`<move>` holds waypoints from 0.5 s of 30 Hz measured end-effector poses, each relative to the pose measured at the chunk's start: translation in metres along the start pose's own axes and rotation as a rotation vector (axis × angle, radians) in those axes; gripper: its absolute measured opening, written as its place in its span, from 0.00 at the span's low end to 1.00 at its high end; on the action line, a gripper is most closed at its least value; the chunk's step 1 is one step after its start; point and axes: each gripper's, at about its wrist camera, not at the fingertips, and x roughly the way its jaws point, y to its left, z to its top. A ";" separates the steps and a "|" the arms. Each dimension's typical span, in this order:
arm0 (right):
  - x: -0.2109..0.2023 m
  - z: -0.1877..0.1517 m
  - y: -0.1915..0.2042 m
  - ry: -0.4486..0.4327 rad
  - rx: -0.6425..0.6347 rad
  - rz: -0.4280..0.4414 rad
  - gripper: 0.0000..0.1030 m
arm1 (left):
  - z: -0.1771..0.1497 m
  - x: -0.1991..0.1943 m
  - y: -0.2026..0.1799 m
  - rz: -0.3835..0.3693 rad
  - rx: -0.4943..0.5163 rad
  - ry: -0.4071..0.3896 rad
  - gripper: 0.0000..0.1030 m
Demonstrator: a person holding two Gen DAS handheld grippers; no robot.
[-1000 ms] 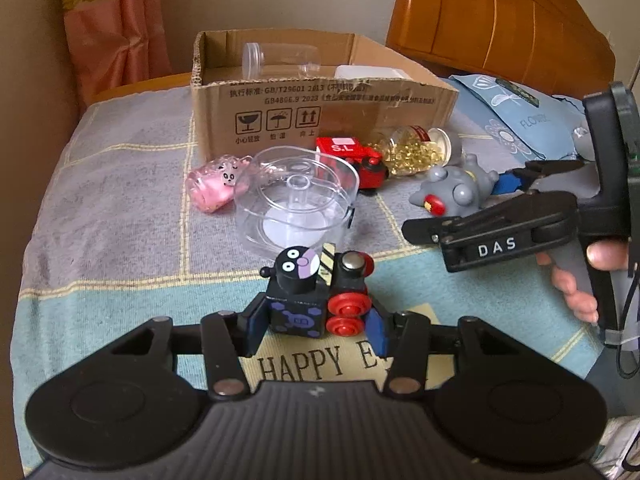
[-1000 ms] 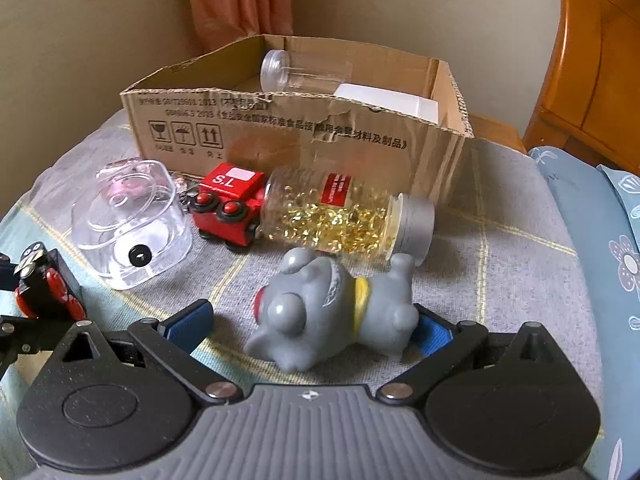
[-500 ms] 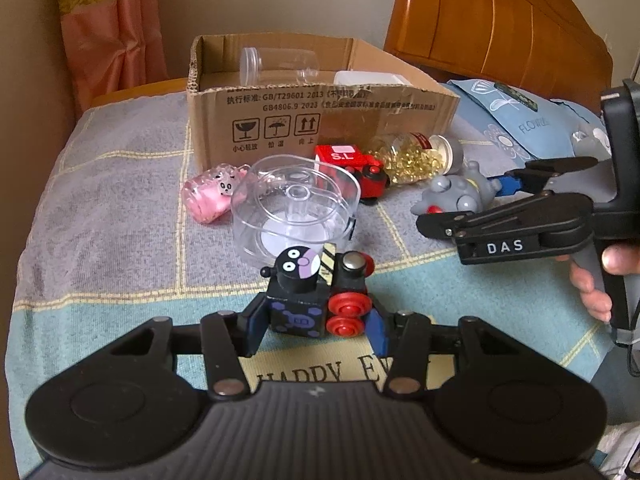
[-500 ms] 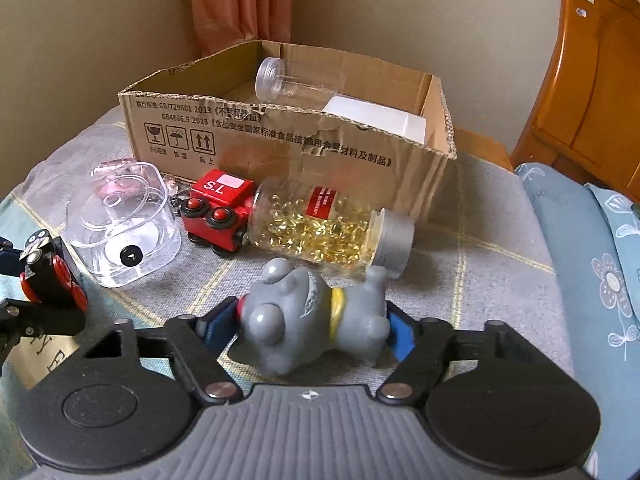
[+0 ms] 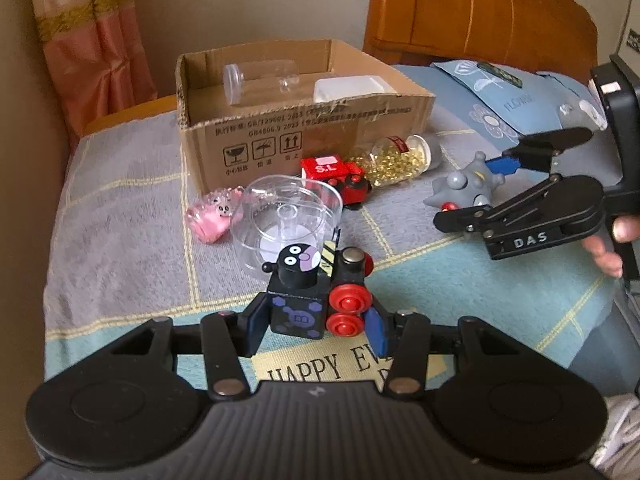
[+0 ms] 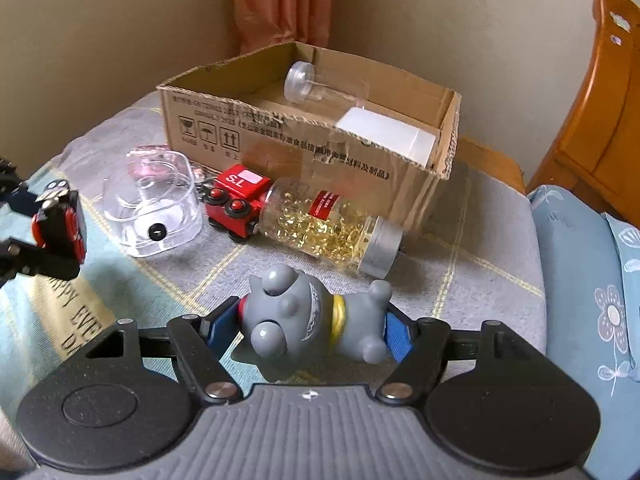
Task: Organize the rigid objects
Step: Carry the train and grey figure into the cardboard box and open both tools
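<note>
My left gripper [image 5: 316, 316] is shut on a black toy train [image 5: 300, 292] with red wheels, held a little above the bedspread. In the right wrist view the same train [image 6: 60, 216] shows at the far left. My right gripper [image 6: 310, 326] has its jaws closing, and both blue pads press a grey toy animal [image 6: 288, 312] with a yellow collar, which lies sideways between them. The left wrist view shows this toy [image 5: 464, 188] in the right gripper, clear of the bed. An open cardboard box [image 5: 320, 140] stands behind.
Inside the box lie a clear jar [image 5: 260, 84] and a white box [image 5: 352, 88]. In front of it are a clear round container [image 5: 288, 220], a pink toy [image 5: 210, 220], a red train [image 5: 332, 172] and a bottle of yellow capsules [image 5: 396, 156]. A wooden headboard [image 5: 480, 12] stands at the right.
The right gripper's jaws closed onto the grey toy animal and lifted it off the bed. Both grippers have risen, and the left still holds the black train.
</note>
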 end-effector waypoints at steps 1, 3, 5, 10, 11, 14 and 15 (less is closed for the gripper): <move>-0.004 0.001 -0.001 -0.002 -0.006 0.007 0.75 | 0.002 -0.003 -0.001 0.000 0.009 0.004 0.47; -0.013 0.004 -0.003 -0.013 -0.018 0.027 0.75 | 0.009 -0.009 -0.002 -0.008 0.022 0.012 0.47; -0.021 0.010 -0.006 -0.023 -0.025 0.046 0.75 | 0.016 -0.015 -0.001 -0.019 0.027 0.019 0.47; -0.038 0.031 -0.013 -0.060 -0.029 0.100 0.75 | 0.044 -0.028 0.000 -0.040 0.056 0.022 0.47; -0.040 0.035 -0.014 -0.069 -0.028 0.108 0.75 | 0.051 -0.028 0.001 -0.040 0.057 0.019 0.47; -0.046 0.050 -0.019 -0.097 -0.029 0.118 0.75 | 0.072 -0.030 0.004 -0.034 0.065 0.001 0.47; -0.048 0.054 -0.019 -0.105 -0.034 0.117 0.75 | 0.079 -0.029 0.006 -0.029 0.067 -0.005 0.47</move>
